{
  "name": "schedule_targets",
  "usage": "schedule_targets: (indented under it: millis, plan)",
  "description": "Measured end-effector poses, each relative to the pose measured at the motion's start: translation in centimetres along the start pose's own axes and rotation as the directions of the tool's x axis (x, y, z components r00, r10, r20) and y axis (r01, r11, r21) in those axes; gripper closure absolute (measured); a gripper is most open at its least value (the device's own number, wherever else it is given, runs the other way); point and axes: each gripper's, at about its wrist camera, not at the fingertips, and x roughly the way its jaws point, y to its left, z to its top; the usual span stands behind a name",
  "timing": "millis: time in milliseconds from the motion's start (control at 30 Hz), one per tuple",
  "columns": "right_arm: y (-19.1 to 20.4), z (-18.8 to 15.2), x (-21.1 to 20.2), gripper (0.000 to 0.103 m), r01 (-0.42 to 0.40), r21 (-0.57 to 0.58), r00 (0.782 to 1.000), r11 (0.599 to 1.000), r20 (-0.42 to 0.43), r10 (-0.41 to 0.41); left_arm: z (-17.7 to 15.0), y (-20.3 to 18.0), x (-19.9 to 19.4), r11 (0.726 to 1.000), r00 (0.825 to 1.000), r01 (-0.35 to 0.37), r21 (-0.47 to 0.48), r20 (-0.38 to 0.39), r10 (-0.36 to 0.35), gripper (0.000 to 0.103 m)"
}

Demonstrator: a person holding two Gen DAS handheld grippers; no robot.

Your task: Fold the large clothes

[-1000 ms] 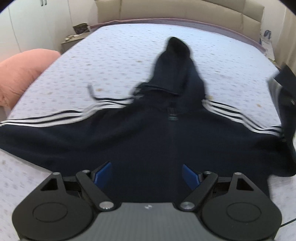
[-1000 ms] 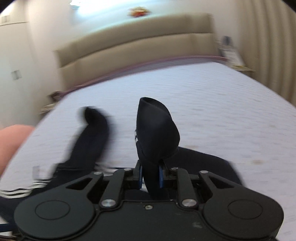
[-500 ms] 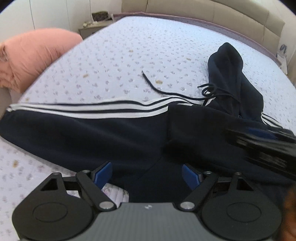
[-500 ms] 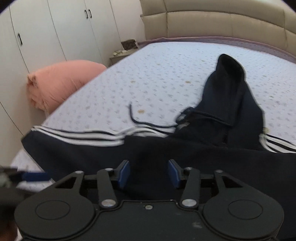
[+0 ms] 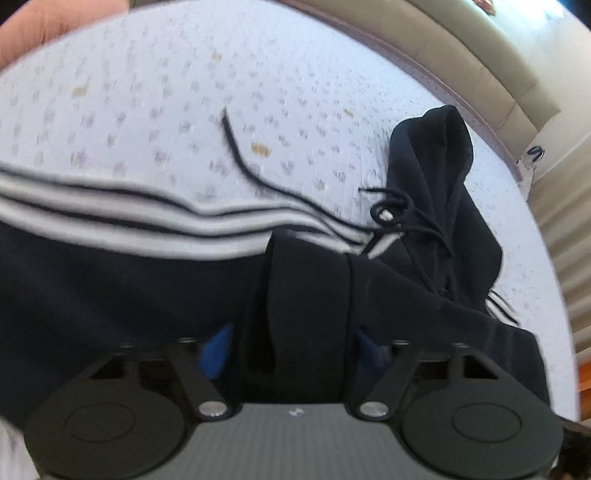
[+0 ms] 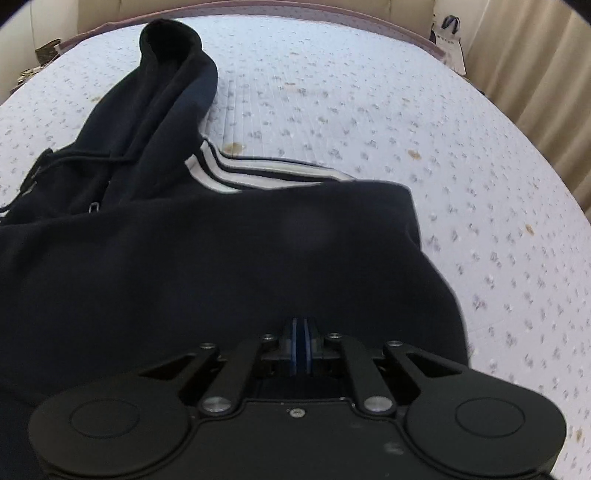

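A navy hoodie (image 5: 110, 295) with white sleeve stripes (image 5: 129, 218) lies spread on the bed, its hood (image 5: 436, 177) pointing toward the headboard and a drawstring (image 5: 240, 158) trailing on the sheet. My left gripper (image 5: 293, 350) hangs low over the garment. Its jaws are closing around a thick upright fold of navy fabric (image 5: 306, 295), and a thin gap still shows at each blue pad. In the right wrist view the hoodie (image 6: 221, 258) fills the foreground, with the hood (image 6: 166, 74) at upper left. My right gripper (image 6: 300, 343) is shut just above the cloth, pads together with nothing seen between them.
The bed (image 6: 369, 92) has a pale flower-print sheet with bare room to the right of the hoodie. A beige padded headboard (image 5: 461, 48) runs along the far side. A pink pillow (image 5: 55, 22) lies at the left, and a curtain (image 6: 535, 74) and a bag (image 6: 448, 40) at the right.
My right gripper let go of the dark sleeve end it held, opened, swung back over the hoodie body and shut. My left gripper dropped closer and its jaws narrowed around a fold.
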Motion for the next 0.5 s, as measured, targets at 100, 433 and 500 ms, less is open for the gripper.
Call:
schedule_targets:
  millis: [100,433,500]
  plan:
    - [1.0,-0.5,-0.1,0.097,0.030,-0.036,0.999,0.999,0.019,-0.029,0.5,-1.2,-0.5,0.997,1.000,-0.005,0.075,0.025,0.003,0.091]
    - [3.1,0.9,-4.4,0.096,-0.106,-0.031,0.992,0.994,0.068,0.108,0.1,2.3,-4.6,0.990,0.985,-0.139,0.021,0.110,0.136,0.094]
    - [3.9,0.7,-3.7,0.096,-0.128,-0.038,0.991,0.991,0.045,0.130,-0.5,3.8,-3.4,0.979,0.977,-0.204,-0.002,0.064,0.203,0.094]
